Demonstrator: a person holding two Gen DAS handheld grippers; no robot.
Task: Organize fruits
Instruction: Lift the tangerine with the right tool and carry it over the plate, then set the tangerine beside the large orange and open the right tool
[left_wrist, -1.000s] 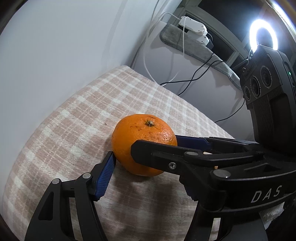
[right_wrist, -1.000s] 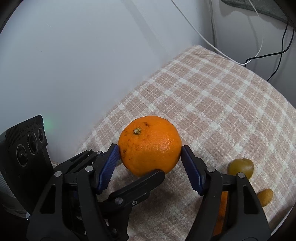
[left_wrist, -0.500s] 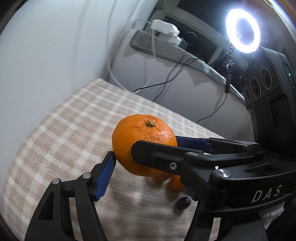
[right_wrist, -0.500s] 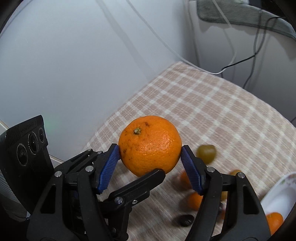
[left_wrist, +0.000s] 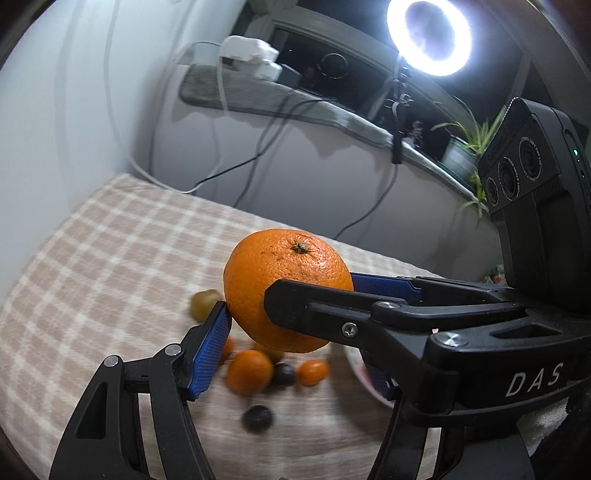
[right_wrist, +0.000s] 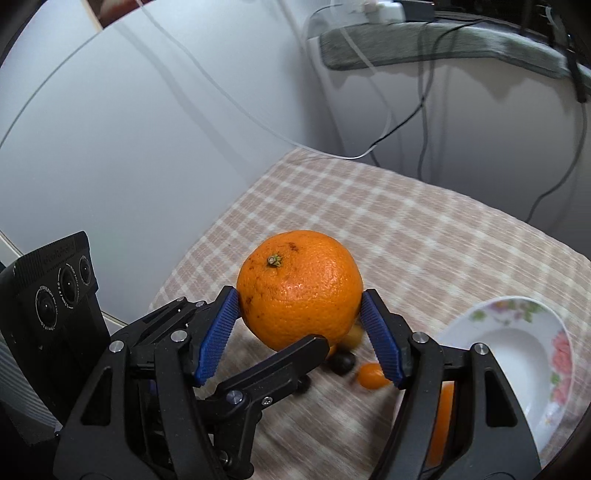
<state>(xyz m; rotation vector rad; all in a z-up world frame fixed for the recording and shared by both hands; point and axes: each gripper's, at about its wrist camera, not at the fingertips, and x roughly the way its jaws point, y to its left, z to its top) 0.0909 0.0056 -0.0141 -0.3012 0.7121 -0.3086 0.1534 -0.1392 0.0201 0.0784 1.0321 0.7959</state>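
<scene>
Fruit first: the big round orange with the dimpled peel is pinched from two directions at once, the right gripper pressing its blue ribbed pads on the fruit's left and right flanks, the left gripper clamping it crosswise, one blue pad low on the near side and the other behind it. A second ago the orange sat on the pink-and-cream checked cloth covering the table with only a bare corner of cloth beyond it; now it hangs clear above the cloth, and the view behind has swung round. Under and just beyond the grippers a loose cluster has come into sight: a small orange mandarin, a tiny oval kumquat, two dark round berries and a dull green-yellow fruit, all blurred. To the right of the right gripper the white dish with a painted flower rim now shows, apparently empty in the part visible. Neither grip has altered. My reading is that the lift is done and the carry is under way, the dish being the likely place for the orange.
</scene>
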